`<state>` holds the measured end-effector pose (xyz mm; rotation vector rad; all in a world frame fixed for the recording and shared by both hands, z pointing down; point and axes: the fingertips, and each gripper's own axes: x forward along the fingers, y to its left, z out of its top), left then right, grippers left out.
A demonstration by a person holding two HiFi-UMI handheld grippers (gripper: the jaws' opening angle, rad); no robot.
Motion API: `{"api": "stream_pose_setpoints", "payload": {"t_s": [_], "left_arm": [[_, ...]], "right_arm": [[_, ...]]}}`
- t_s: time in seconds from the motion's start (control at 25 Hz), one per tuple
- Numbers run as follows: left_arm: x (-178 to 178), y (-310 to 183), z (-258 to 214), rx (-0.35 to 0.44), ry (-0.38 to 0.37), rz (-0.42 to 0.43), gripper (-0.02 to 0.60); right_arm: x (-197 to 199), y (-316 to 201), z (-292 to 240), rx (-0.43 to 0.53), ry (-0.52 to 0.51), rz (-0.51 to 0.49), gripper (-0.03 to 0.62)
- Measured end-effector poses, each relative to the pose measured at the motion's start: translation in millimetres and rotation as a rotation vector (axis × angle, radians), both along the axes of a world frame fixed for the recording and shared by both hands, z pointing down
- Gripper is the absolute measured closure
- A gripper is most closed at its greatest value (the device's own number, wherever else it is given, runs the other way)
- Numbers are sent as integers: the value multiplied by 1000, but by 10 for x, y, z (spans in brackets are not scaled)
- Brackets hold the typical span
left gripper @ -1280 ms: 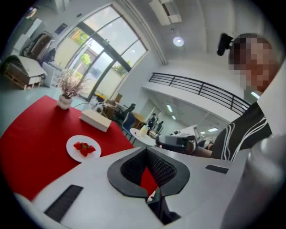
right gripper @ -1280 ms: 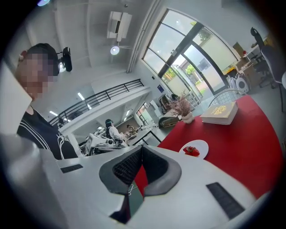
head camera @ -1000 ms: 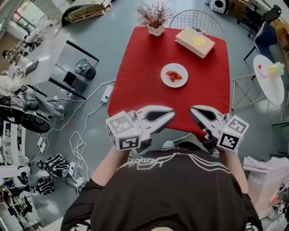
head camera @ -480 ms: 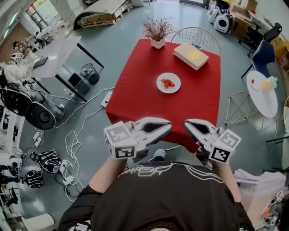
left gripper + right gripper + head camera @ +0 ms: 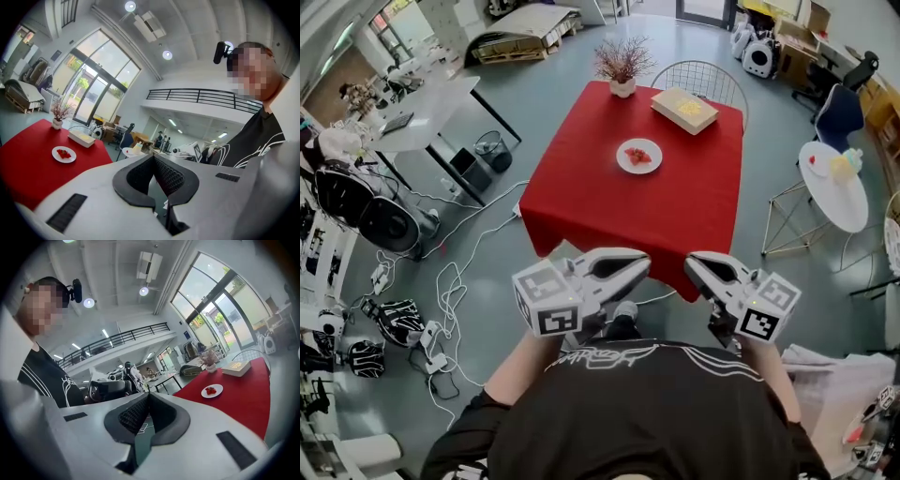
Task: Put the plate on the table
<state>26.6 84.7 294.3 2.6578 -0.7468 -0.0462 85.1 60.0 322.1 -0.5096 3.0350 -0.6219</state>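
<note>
A white plate [image 5: 638, 156] with red fruit on it rests on the red table [image 5: 619, 211], towards its far half. Both grippers are held close to the person's chest, short of the table's near edge and well away from the plate. My left gripper [image 5: 645, 263] is shut with nothing in it, and my right gripper [image 5: 691, 263] is shut and empty too. The left gripper view has the plate [image 5: 63, 154] far off to the left of the left gripper [image 5: 153, 157]. The right gripper view puts the plate [image 5: 212, 390] to the right of the right gripper [image 5: 149, 394].
On the table's far edge stand a flat cream box [image 5: 684, 109] and a vase of dried twigs [image 5: 622, 66]. A wire chair [image 5: 698, 77] is behind the table, a round white side table [image 5: 832, 183] to the right. Cables [image 5: 459, 281] and gear lie on the floor at left.
The person has stepped back: the red table and plate now look smaller and farther. Both grippers keep the same shut pose by the chest.
</note>
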Motion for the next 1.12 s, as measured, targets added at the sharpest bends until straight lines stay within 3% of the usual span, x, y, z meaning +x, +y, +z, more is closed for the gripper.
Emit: {"api": "stream_pose_setpoints", "payload": {"t_s": [0.4,0.68,1.12], "left_arm": [[263,484,-128,42,-1,10,575],[307,594,-123,57,-40,2,575],[423,645,-131,69,-30,12,575]], "right_arm": [[155,482,-173,54,-7,-26,586],[176,589,-213,67,-11,-27,586],[336,662,-187,81,-13,-8,586]]}}
